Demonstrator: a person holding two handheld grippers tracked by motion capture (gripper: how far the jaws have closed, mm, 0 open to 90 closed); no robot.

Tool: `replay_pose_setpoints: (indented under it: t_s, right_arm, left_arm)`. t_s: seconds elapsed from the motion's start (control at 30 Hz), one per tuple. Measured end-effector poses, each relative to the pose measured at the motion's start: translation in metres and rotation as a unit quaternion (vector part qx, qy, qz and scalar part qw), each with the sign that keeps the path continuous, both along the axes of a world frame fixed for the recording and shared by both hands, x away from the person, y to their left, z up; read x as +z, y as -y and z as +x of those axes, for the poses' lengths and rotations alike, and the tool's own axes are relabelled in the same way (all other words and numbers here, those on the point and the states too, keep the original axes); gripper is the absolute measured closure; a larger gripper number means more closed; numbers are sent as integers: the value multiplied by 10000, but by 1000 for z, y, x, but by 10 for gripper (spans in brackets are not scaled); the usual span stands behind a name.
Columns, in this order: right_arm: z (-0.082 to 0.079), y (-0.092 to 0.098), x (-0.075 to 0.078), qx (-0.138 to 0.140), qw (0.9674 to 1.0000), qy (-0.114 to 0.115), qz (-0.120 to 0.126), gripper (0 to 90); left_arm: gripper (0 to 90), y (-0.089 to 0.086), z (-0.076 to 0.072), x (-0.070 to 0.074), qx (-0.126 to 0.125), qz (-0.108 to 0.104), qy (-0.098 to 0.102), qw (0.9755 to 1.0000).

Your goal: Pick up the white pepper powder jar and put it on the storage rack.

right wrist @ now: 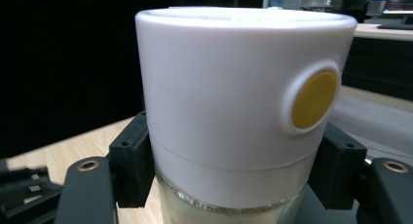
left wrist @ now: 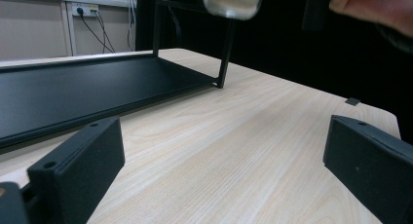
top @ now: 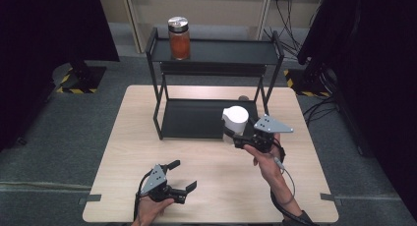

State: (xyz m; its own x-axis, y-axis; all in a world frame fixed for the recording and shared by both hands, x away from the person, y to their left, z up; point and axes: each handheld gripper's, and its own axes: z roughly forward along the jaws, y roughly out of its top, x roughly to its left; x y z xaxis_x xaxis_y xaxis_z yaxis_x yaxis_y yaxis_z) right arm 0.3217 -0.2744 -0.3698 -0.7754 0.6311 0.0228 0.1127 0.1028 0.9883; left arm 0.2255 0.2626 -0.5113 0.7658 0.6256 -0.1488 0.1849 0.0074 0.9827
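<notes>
- Left tongs (top: 183,176) released, idle over near table (top: 118,152).
- Right tongs (top: 235,135) grasping white-lidded jar (top: 235,119), lifted before rack (top: 216,51), right of centre.
- Keep jar upright; clear rack's top rail (top: 214,62) before setting beside orange jar (top: 179,38).

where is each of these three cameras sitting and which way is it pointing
High view: above the table's near side, looking forward and down at the black rack; both forearms show.
Left gripper view: low over the table, facing the rack between open jaws.
Right gripper view: behind jaws clamped on the white-lidded jar.
Shared: the jar appears in all three.
</notes>
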Motion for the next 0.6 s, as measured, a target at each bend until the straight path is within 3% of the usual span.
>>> replay_pose_setpoints:
  t_s: [0.37,0.6]
  right_arm:
    - [16,-11,46,138,9999,17,29,307]
    - [26,-17,67,130,9999,53,61,307]
  left_arm:
    - [9,0,0,0,2,3,-19,10000]
    - [9,0,0,0,-3,7,-12,10000]
